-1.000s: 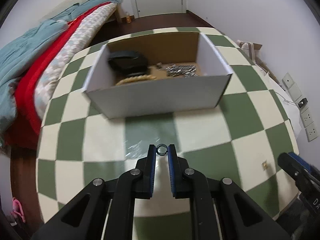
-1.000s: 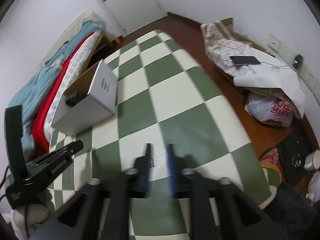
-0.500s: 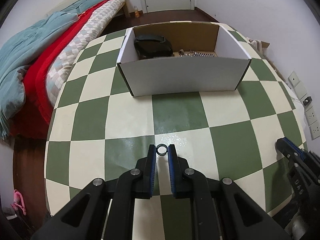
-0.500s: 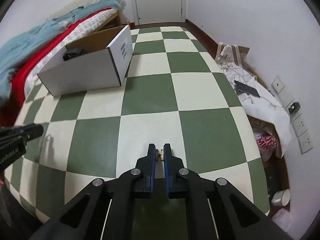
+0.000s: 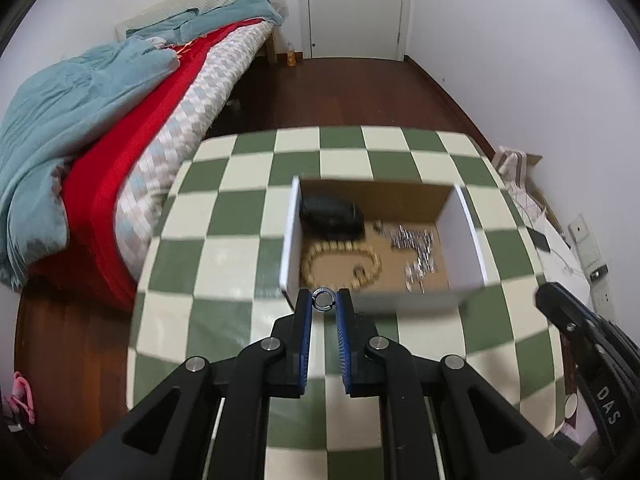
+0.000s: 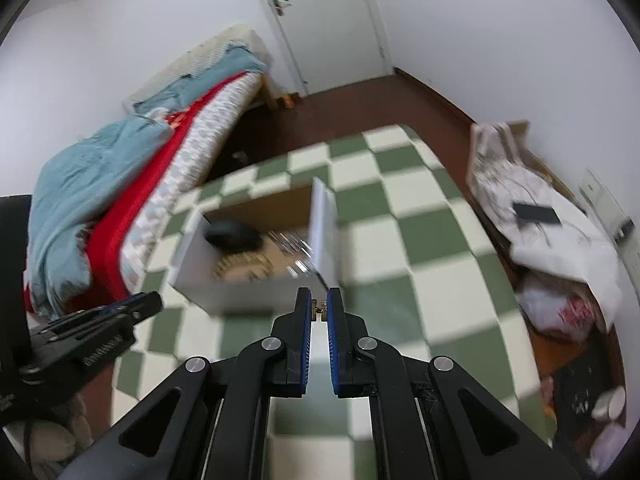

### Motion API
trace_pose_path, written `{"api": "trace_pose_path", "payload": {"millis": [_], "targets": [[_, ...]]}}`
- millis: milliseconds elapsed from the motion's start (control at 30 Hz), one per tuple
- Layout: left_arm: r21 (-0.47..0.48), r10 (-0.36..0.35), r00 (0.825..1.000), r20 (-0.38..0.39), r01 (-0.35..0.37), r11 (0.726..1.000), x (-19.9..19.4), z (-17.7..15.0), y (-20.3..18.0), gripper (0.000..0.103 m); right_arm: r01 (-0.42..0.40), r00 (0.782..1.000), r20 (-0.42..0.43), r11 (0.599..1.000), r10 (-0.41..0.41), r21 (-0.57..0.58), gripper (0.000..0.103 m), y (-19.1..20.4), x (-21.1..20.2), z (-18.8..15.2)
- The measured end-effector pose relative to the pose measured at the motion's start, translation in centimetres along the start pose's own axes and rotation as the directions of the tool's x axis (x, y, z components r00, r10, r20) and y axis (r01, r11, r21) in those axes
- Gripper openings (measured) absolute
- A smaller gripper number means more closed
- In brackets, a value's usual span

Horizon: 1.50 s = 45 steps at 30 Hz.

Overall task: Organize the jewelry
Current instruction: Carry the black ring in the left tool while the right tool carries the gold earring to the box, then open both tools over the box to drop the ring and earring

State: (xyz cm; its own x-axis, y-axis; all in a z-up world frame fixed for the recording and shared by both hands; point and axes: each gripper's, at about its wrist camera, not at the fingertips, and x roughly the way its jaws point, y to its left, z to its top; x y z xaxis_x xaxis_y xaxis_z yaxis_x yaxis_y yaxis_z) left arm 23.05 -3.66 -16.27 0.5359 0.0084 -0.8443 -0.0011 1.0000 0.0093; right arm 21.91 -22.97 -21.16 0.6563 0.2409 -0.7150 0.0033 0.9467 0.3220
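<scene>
My left gripper (image 5: 323, 300) is shut on a small dark metal ring (image 5: 323, 298), held high above the near wall of an open white cardboard box (image 5: 466, 220). Inside the box lie a black pouch (image 5: 332, 214), a wooden bead bracelet (image 5: 340, 260) and a silver chain (image 5: 418, 248). My right gripper (image 6: 319, 309) is shut on a tiny gold earring (image 6: 319, 308), held above the table just in front of the box (image 6: 322, 224). The right gripper shows at the right edge of the left wrist view (image 5: 588, 356).
The box stands on a round table with a green and cream checked cloth (image 5: 224, 216). A bed with red and teal blankets (image 5: 80, 120) lies to the left. A cloth-covered stand with a phone (image 6: 536, 212) is on the right.
Both grippers have risen well above the table and moved toward the box, each still holding its piece. I now look down into the box from above.
</scene>
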Motion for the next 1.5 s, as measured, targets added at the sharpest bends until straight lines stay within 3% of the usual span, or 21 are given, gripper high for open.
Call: {"api": "trace_pose_path", "payload": {"millis": [200,367,867,900,933,967,1000,1033,1100,1267,1500], "targets": [[0.021,0.004,1.0,-0.011,-0.004,1.0,1.6,4.0,0.3,0.009,-0.051,0.998,-0.037,0.998,0.05,-0.022,0.008,3.0,3.8,4.7],[0.019,-0.012,1.0,-0.025,0.013,1.0,3.0,5.8,0.3,0.009,-0.045,0.996,-0.074,0.998,0.042,-0.041,0.008,3.8,6.5,7.0],[-0.021,-0.059,0.996,-0.063,0.058,0.998,4.9,6.9,1.0,0.013,-0.051,0.985,-0.165,0.998,0.043,-0.048,0.01,4.1,10.5,8.1],[-0.022,-0.044,0.997,-0.058,0.042,0.999,4.8,7.0,1.1,0.015,-0.048,0.984,-0.171,0.998,0.039,-0.048,0.013,4.2,10.5,8.1],[-0.024,-0.029,0.998,-0.056,0.028,0.999,4.6,7.1,1.3,0.03,-0.041,0.984,-0.175,0.998,0.032,-0.043,0.027,4.1,10.5,8.1],[-0.024,-0.019,0.999,-0.051,0.018,1.0,4.5,7.1,1.5,0.043,-0.035,0.984,-0.174,0.999,0.028,-0.042,0.05,4.1,10.3,8.2],[-0.028,0.007,0.999,-0.039,-0.008,1.0,4.2,7.1,1.8,0.07,-0.034,0.985,-0.172,0.999,0.027,-0.039,0.061,4.0,10.2,8.2],[-0.035,0.039,0.999,-0.033,-0.04,0.999,3.9,7.2,2.2,0.09,-0.027,0.985,-0.172,0.999,0.02,-0.039,0.076,4.0,9.9,8.3],[-0.056,0.034,0.999,-0.035,-0.036,0.998,3.7,7.2,3.2,0.1,-0.006,0.987,-0.163,0.999,0.0,-0.04,0.078,4.0,9.4,8.4],[-0.065,0.084,0.996,-0.031,-0.086,0.994,2.7,6.7,4.5,0.101,0.094,0.981,-0.164,0.993,-0.106,-0.076,0.098,4.2,8.0,8.5],[-0.08,0.101,0.995,-0.007,-0.101,0.992,0.0,5.6,5.3,0.102,0.212,0.957,-0.174,0.969,-0.232,-0.124,0.103,4.6,6.3,8.1]]}}
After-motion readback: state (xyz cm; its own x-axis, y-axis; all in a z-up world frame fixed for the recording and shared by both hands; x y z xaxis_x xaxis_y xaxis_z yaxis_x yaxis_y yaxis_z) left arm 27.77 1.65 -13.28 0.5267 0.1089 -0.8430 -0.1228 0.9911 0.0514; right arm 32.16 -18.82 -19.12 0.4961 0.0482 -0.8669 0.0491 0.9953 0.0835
